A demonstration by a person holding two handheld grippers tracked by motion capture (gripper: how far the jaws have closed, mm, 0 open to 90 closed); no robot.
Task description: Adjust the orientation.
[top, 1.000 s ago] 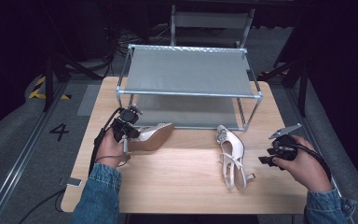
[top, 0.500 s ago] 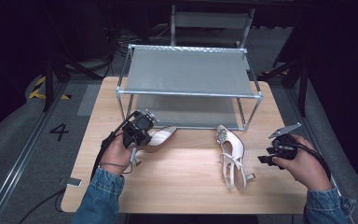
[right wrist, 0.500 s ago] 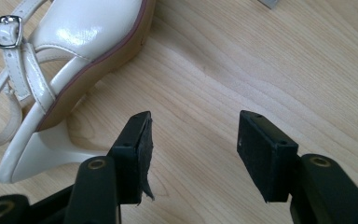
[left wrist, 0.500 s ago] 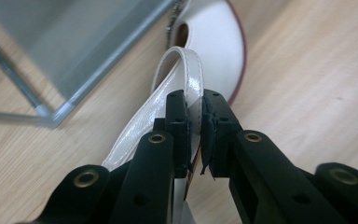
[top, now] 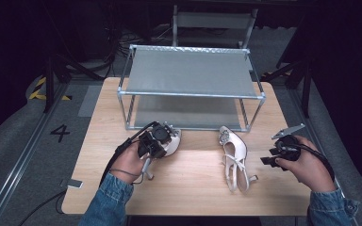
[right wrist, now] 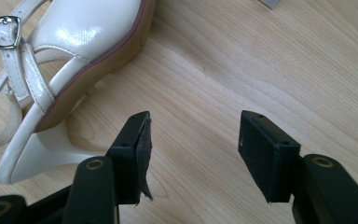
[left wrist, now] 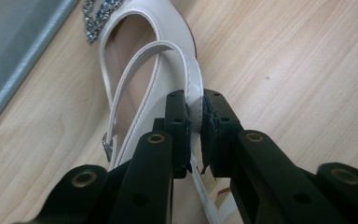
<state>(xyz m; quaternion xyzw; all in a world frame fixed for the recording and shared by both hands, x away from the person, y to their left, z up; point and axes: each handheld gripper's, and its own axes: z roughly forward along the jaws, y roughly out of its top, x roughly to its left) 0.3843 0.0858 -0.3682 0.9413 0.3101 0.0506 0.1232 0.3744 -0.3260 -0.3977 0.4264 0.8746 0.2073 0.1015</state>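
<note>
Two cream heeled sandals are on the wooden table (top: 193, 188). My left gripper (left wrist: 194, 121) is shut on the heel strap of the left sandal (left wrist: 140, 60), which points toward the rack; in the high view that gripper (top: 156, 140) covers most of this sandal (top: 173, 141). The other sandal (top: 234, 157) lies on its side mid-table, its heel and buckle strap (right wrist: 37, 93) showing in the right gripper view. My right gripper (right wrist: 193, 140) hovers open over bare wood just right of it, seen in the high view (top: 274, 155) as well.
A two-level metal rack (top: 191, 75) with grey shelves stands at the back half of the table. A small grey object (top: 73, 183) lies at the table's front left edge. Bare wood lies between the two sandals and along the front edge.
My left gripper has carried the left sandal to the right and turned it, so its toe now points toward the rack. The right gripper and the other sandal stayed put.
</note>
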